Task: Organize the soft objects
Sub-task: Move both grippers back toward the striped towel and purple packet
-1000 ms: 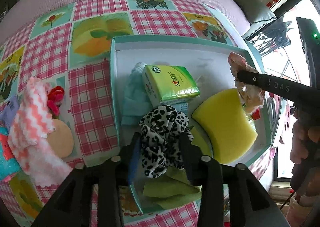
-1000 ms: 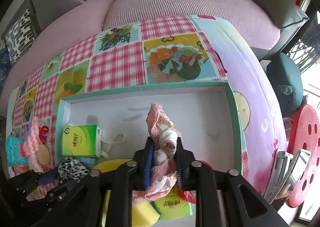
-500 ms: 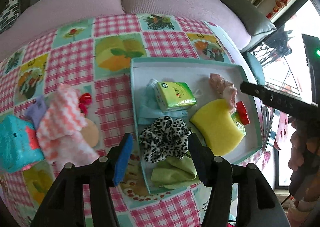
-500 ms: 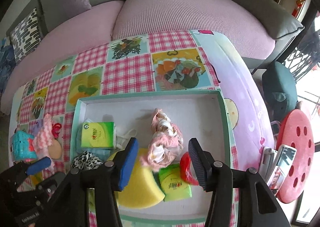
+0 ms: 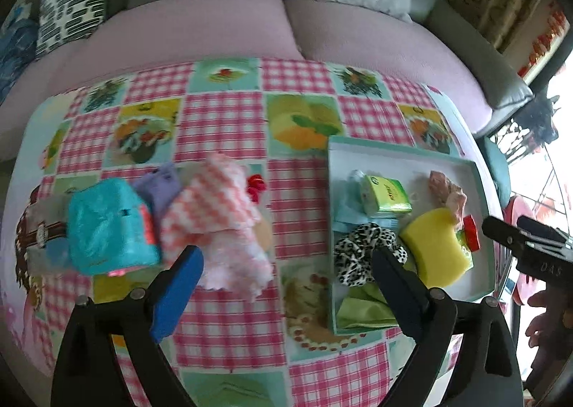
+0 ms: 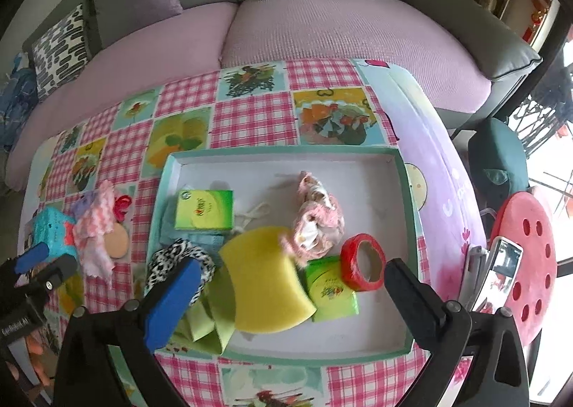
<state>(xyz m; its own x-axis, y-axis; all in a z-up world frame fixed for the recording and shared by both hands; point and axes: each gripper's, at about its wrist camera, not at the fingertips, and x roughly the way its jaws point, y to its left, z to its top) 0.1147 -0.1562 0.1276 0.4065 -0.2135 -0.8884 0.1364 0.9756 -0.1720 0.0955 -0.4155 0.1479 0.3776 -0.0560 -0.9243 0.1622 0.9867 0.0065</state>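
**Both grippers spread wide above the patchwork table**

A table covered in a pink-gingham and fruit-picture patchwork cloth point(image 5: 229, 120) stands against a curved lilac sofa point(image 6: 322, 34) with grey back cushions; a black-and-white patterned pillow point(image 5: 71, 5) lies at the sofa's left end, and a red perforated plastic stool point(image 6: 526, 256) stands off the table's right edge.

On the left half of the cloth lies a loose pile: a turquoise plastic-wrapped tissue pack point(image 5: 107, 224), a small lilac cloth point(image 5: 161, 188) behind it, and a fluffy pink-and-white zigzag towel point(image 5: 222, 217) touching both, with a red hair tie point(image 5: 256, 185) just beside its far edge. The left gripper point(image 5: 286, 274) hangs over this side, fingers wide apart and holding nothing; the towel lies just ahead of its blue-padded left finger point(image 5: 175, 292).

To the right sits a shallow teal-rimmed white cardboard tray point(image 6: 286, 152). Inside it, from left: a leopard-print fabric scrunchie point(image 6: 179, 260), a green tissue packet point(image 6: 204, 210) on a pale blue cloth, a folded lime-green cloth point(image 6: 207, 321) draped over the near rim, a yellow foam sponge point(image 6: 265, 281), a frilly pink fabric piece point(image 6: 315, 220) touching the sponge's far corner, a second green packet point(image 6: 329, 288) and a red tape roll point(image 6: 361, 263). The right gripper point(image 6: 290, 281) hovers over the tray's near side, likewise spread and empty, with sponge, packet and tape roll between its fingers.
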